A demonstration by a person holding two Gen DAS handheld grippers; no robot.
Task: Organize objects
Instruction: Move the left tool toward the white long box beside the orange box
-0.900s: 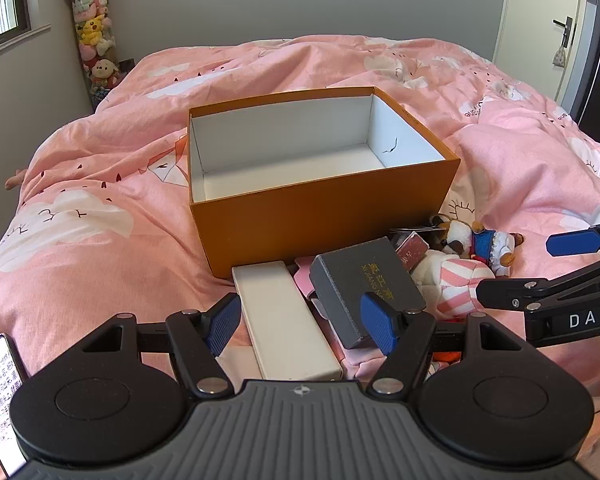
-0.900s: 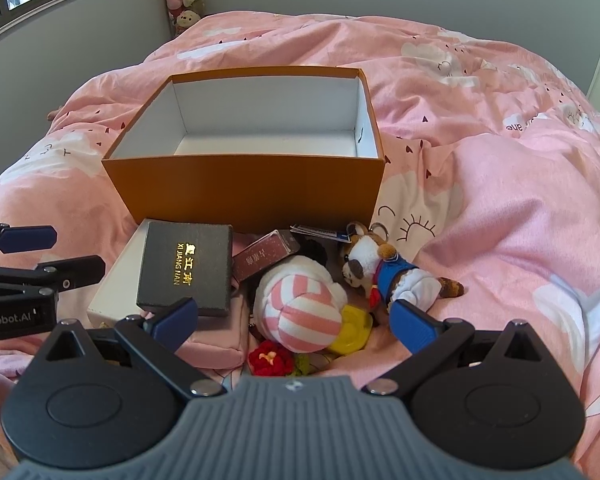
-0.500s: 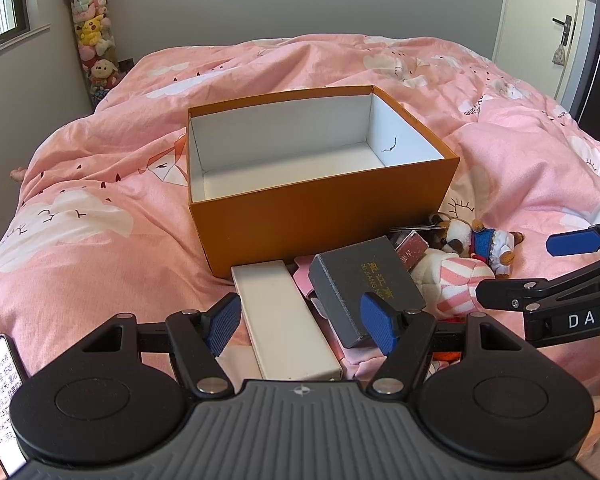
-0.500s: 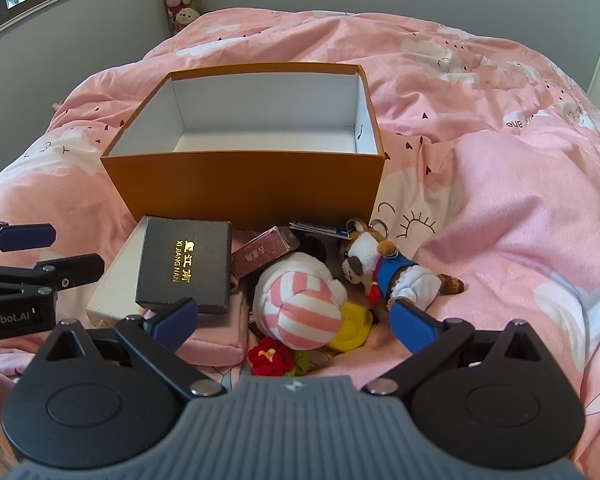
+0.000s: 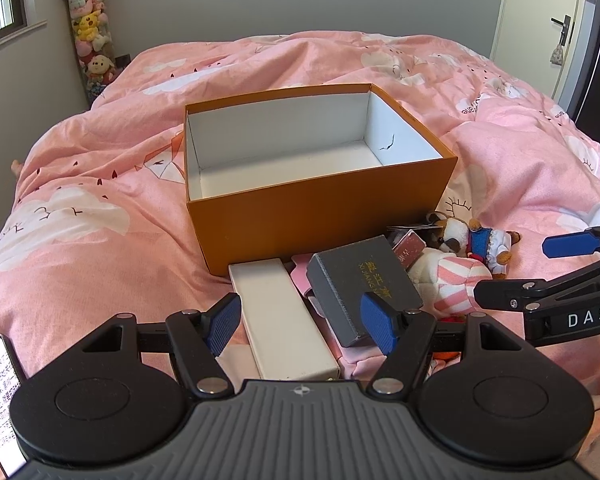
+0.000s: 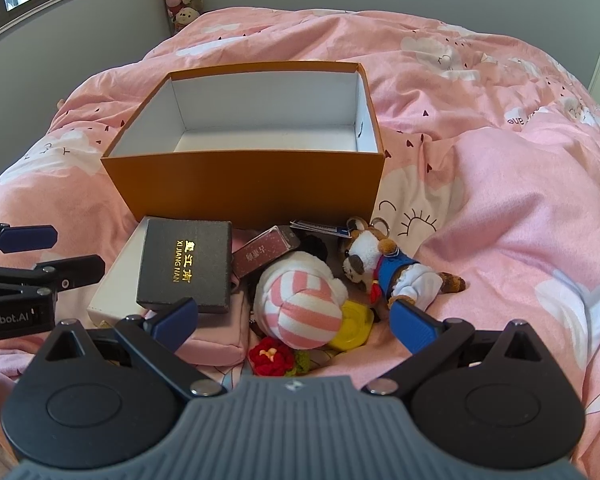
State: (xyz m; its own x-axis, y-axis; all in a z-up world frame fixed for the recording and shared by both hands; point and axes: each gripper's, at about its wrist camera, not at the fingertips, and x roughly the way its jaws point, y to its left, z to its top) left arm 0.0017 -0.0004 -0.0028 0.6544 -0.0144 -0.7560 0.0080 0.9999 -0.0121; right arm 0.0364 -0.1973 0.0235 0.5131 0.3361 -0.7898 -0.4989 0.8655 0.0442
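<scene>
An empty orange box [image 5: 324, 208] [image 6: 244, 192] with a white inside stands on the pink bed. In front of it lie a long white box [image 5: 280, 316] [image 6: 118, 280], a dark grey box with gold lettering [image 5: 360, 280] [image 6: 186, 264], a pink-and-white striped plush [image 6: 300, 304] [image 5: 448, 284], a small plush animal in blue [image 6: 384, 268] [image 5: 472, 238], a maroon packet [image 6: 266, 250] and a yellow disc [image 6: 354, 326]. My left gripper [image 5: 300, 326] is open over the white and grey boxes. My right gripper [image 6: 294, 318] is open around the striped plush.
A pink pouch [image 6: 216, 344] lies under the grey box and a red knitted flower [image 6: 270, 356] lies near my right gripper. A tube of plush toys [image 5: 90, 40] stands in the far corner. A door [image 5: 540, 28] is at the right. The bedcover [image 6: 500, 200] rises in folds right of the box.
My right gripper has edged forward and down toward the striped plush. My left gripper has barely moved. Nothing was taken hold of.
</scene>
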